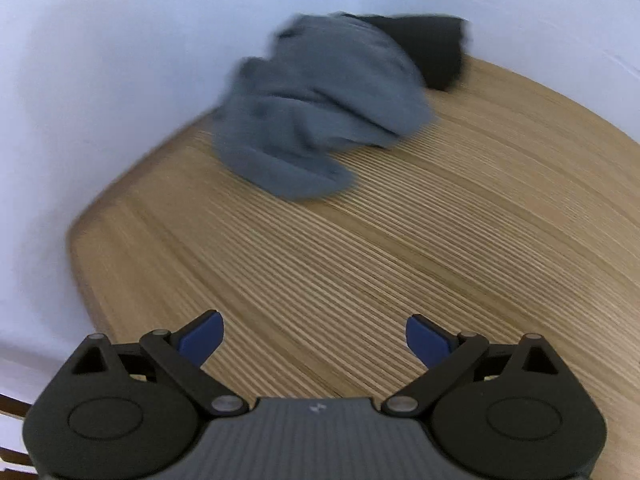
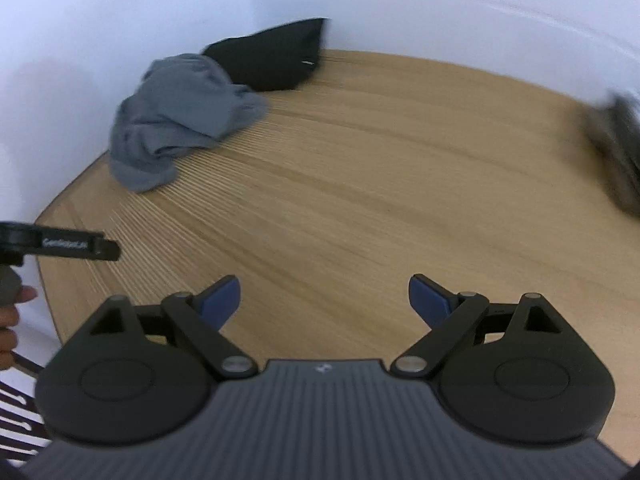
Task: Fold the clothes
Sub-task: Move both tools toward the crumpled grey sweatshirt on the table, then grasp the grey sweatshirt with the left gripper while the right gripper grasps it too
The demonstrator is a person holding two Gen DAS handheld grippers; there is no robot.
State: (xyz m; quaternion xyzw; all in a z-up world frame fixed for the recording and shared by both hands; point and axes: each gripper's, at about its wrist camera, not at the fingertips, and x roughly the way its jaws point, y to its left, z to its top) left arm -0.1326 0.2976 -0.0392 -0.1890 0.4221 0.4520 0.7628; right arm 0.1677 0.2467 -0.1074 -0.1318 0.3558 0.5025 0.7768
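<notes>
A crumpled grey-blue garment (image 1: 316,116) (image 2: 180,116) lies in a heap at the far left of the wooden table (image 1: 400,260) (image 2: 380,200). A black garment (image 1: 428,48) (image 2: 272,60) rests behind it against the wall. My left gripper (image 1: 314,340) hovers open over bare wood, well short of the heap. My right gripper (image 2: 324,300) is open too, with nothing between its fingers. The left gripper's black body (image 2: 60,246) shows at the left edge of the right wrist view, with a hand (image 2: 12,308) below it.
A white wall (image 1: 120,60) (image 2: 440,8) runs behind and left of the table. A blurred dark grey cloth (image 2: 616,152) lies at the table's right side. The table's rounded left edge (image 1: 80,264) is close to my left gripper.
</notes>
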